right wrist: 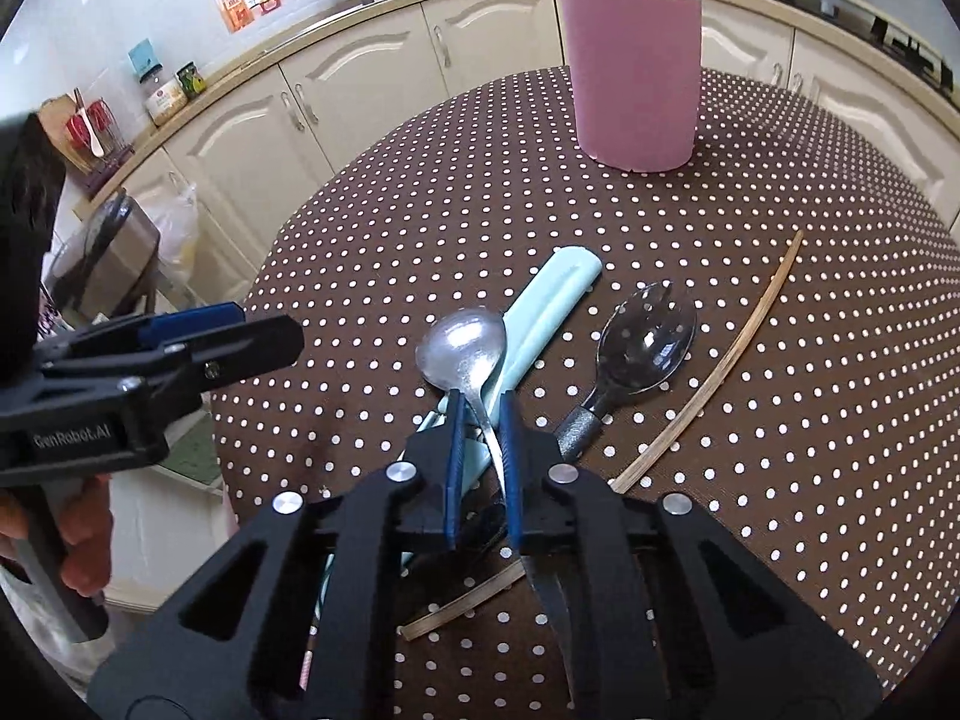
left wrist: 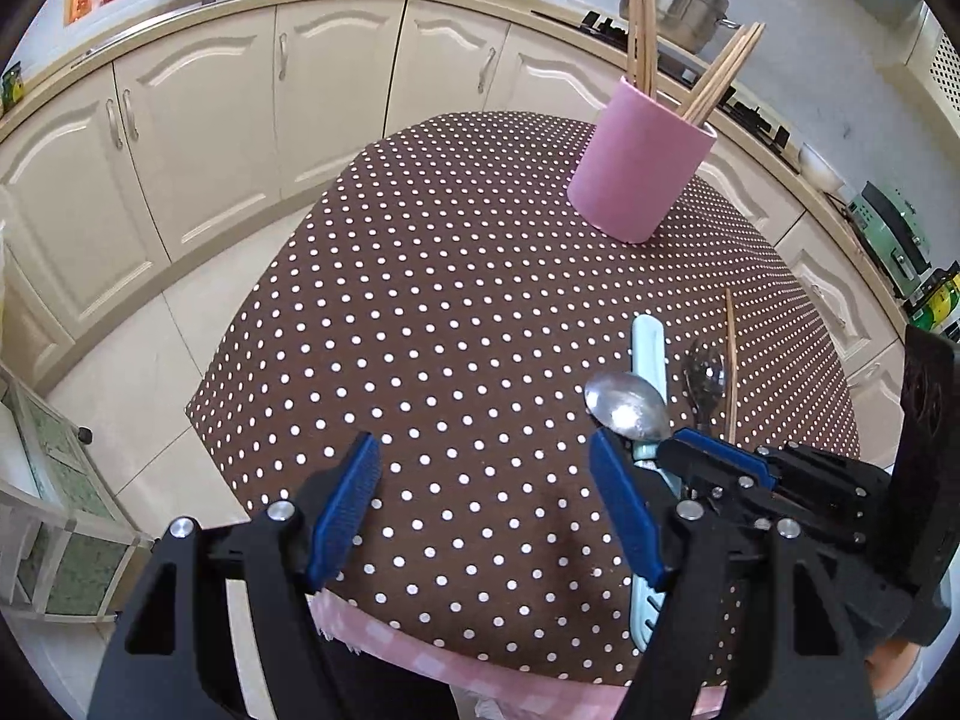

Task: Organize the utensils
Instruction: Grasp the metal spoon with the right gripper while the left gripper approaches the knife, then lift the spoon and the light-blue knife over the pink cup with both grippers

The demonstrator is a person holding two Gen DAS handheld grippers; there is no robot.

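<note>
On the dotted worktop I see a pink holder near the far edge, upright, with chopsticks leaning out of it. Toward the near edge lie a pale blue utensil, a dark slotted spoon just beside it, and a single chopstick lying diagonally beyond that, apart from the rest. Cream cabinets curve round behind the worktop.

My right gripper reaches low over the near edge, its fingers pinching the handle of a steel spoon, whose bowl lies over the blue utensil. My left gripper hovers just beside it near the same edge, fingers spread wide with only cloth between them, the right finger crossing in front of the blue utensil.
</note>
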